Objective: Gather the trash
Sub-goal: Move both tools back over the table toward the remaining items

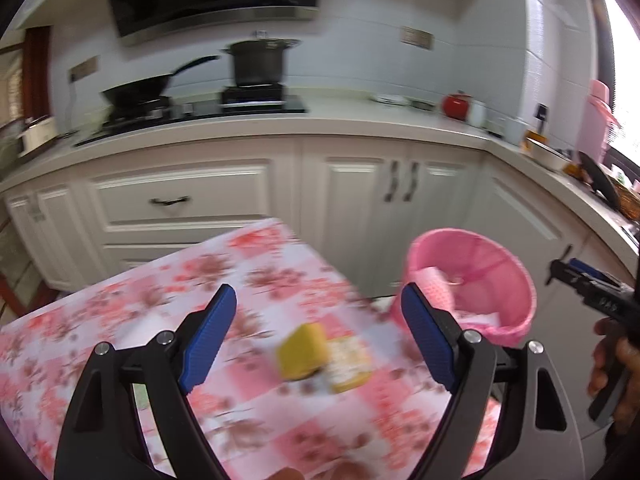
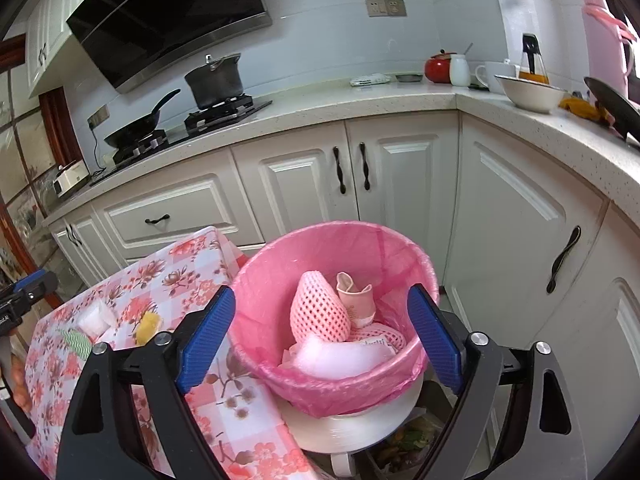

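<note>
Lowering our wide-open left gripper [image 1: 318, 322] over the yellow box [image 1: 320, 356] beside the bin [image 1: 516, 280]; right gripper [image 2: 322, 322] hangs open, empty.

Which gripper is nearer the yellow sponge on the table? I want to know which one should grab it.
Left. The left gripper hangs open just over the yellow sponge. The right gripper is open over the pink bin, off the table's edge.
</note>
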`<state>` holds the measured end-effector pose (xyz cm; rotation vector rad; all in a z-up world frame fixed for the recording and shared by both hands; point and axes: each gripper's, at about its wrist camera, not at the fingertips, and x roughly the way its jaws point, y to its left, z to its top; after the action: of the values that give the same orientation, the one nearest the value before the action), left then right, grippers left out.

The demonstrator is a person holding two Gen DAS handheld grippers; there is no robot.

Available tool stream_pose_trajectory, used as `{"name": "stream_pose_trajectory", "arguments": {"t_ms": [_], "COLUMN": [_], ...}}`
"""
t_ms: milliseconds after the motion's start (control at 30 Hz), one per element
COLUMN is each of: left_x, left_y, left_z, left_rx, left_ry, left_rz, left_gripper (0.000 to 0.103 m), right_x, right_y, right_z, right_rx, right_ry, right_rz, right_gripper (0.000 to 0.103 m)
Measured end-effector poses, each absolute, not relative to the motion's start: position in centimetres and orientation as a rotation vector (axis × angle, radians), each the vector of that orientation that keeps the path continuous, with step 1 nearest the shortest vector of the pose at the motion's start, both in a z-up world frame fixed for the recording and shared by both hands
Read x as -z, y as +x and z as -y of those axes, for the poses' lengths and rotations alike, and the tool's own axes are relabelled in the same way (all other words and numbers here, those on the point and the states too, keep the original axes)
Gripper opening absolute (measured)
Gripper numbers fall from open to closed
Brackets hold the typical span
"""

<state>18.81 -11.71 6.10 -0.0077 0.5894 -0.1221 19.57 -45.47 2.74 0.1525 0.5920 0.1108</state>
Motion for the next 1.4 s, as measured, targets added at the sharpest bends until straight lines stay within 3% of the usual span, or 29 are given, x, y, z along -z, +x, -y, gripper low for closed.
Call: {"name": "stream_pose_trajectory", "arguments": {"t_ms": [633, 1400], "left_x": [-4.6, 1.2], "left_y": [13.0, 13.3], "left_z": [-4.1, -8.9], "left_rx": [-0.157, -0.231], "left_ry": [-0.188, -0.266], "left_rz": [-0.57, -0.685], "left_gripper": [0.084, 0.084], "right_x": [-2.4, 4.4], "right_y": [18.8, 21.9], "right_z": [34.9, 23.6], "right_rx": [-0.281, -0.432], "right_ry": [0.044, -0.092], "right_rz": [-0.645, -0.804], "right_gripper": [0.088, 0.088]}}
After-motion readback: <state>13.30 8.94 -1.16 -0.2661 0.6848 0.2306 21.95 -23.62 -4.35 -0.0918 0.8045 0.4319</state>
